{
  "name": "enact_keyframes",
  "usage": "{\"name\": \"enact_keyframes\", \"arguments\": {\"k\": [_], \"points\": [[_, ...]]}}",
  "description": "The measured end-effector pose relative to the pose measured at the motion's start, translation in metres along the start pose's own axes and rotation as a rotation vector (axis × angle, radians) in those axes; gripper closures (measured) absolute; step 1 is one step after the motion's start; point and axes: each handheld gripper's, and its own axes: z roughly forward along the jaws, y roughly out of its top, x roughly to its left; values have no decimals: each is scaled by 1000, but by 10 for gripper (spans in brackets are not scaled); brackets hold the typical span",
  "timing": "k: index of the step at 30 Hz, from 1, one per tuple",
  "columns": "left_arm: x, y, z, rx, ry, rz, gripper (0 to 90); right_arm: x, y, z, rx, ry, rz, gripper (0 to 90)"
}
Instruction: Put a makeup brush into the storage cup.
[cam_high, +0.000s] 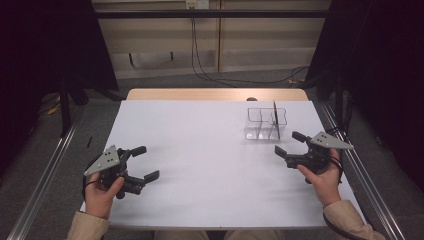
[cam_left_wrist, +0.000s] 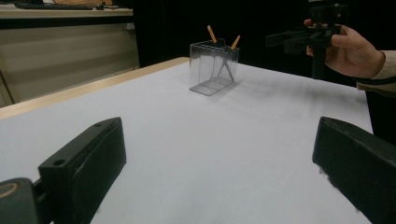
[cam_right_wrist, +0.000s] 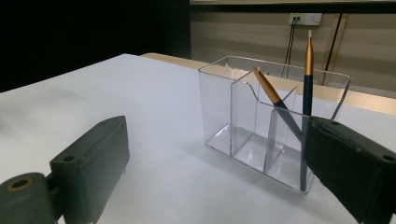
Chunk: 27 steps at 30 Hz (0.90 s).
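White and bare, the table (cam_high: 200, 165) runs from your forearms to a wooden strip at its far edge, with dark curtains on both sides and cables on the floor beyond. From the high view, your left tongs (cam_high: 141, 162) rest low at the near left with jaws spread wide and nothing between them. Your right tongs (cam_high: 290, 143) are also wide and empty, pointing toward the clear organizer (cam_high: 266, 123), which stands toward the far right of the table, just beyond those jaws and well apart from the left pair.

In the left gripper view, both black jaws stand far apart over bare table, and the organizer (cam_left_wrist: 214, 67) sits well ahead with two pencil tips poking out above its rim; your right hand (cam_left_wrist: 351, 50) holds its tool up beside it. From this side you have no reach on it.

In the right gripper view, the organizer (cam_right_wrist: 266, 121) is near, a little right of centre, its right end behind the right jaw. One pencil (cam_right_wrist: 276, 100) leans diagonally, the upright pencil (cam_right_wrist: 308, 79) stands in the corner. The likely trouble: the holder looks light and may slide or tip if a jaw nudges its wall as you come in. Closing on a leaning pencil off-axis could lever the holder over, or the slim shaft could slip between the jaws
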Motion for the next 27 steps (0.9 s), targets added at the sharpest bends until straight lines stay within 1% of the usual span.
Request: {"name": "enact_keyframes", "arguments": {"k": [14, 27], "points": [[0, 0, 0, -2, 1, -3, 27, 3, -5, -9, 10, 8, -5, 69], [0, 1, -1, -2, 1, -1, 27, 10, -9, -17, 20, 25, -12, 68]]}}
